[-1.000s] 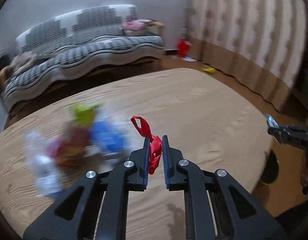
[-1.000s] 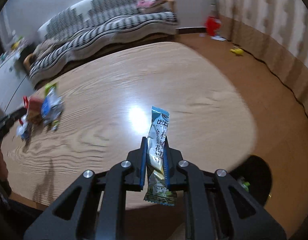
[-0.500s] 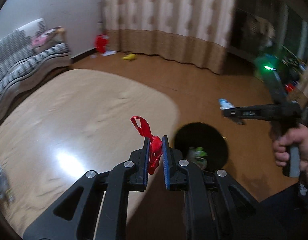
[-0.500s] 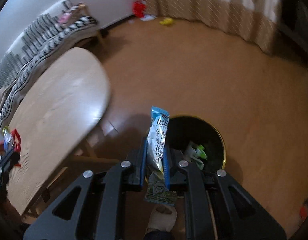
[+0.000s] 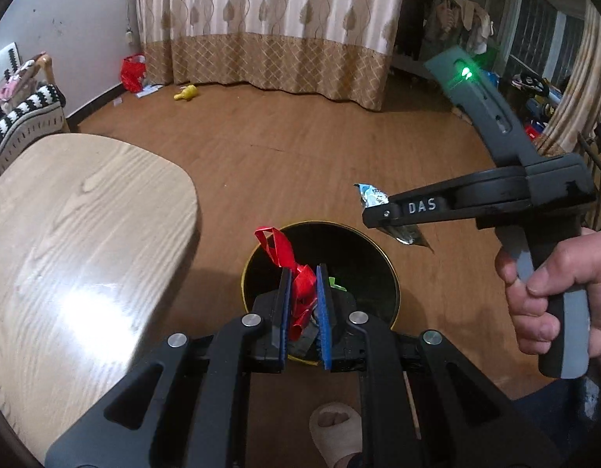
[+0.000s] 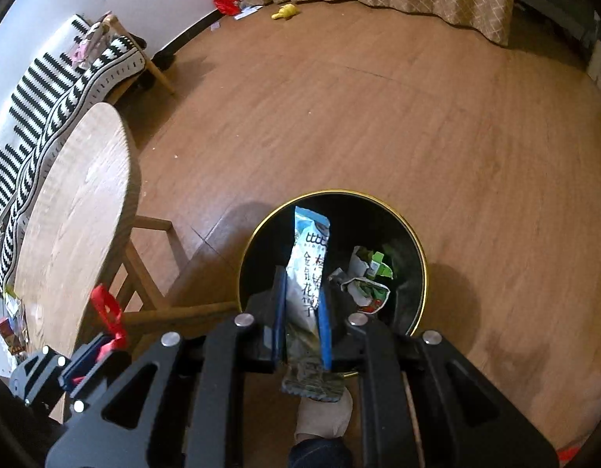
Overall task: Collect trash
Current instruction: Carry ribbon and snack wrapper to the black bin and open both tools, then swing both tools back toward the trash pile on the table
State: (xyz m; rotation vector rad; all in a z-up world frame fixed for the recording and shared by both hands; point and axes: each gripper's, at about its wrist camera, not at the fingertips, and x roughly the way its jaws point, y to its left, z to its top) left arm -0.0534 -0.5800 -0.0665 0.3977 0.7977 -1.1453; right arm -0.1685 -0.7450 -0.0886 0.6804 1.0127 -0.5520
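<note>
Both tongs pinch trash over my black bin (image 6: 417, 241): left gripper (image 5: 303, 304) a red scrap (image 5: 300, 284), right gripper (image 6: 302, 312) a snack wrapper (image 6: 306, 273) with its bottom hidden.

Red wrapper (image 5: 300, 284). White-and-blue snack packet (image 6: 306, 273), black print. Black bin (image 6: 419, 249), gold rim; green-and-white scraps (image 6: 368, 277) inside. Light woodgrain table (image 5: 85, 234). Sofa (image 6: 46, 89) black-and-white striped. Curtain (image 5: 261, 19) cream, tan lattice hem.
</note>
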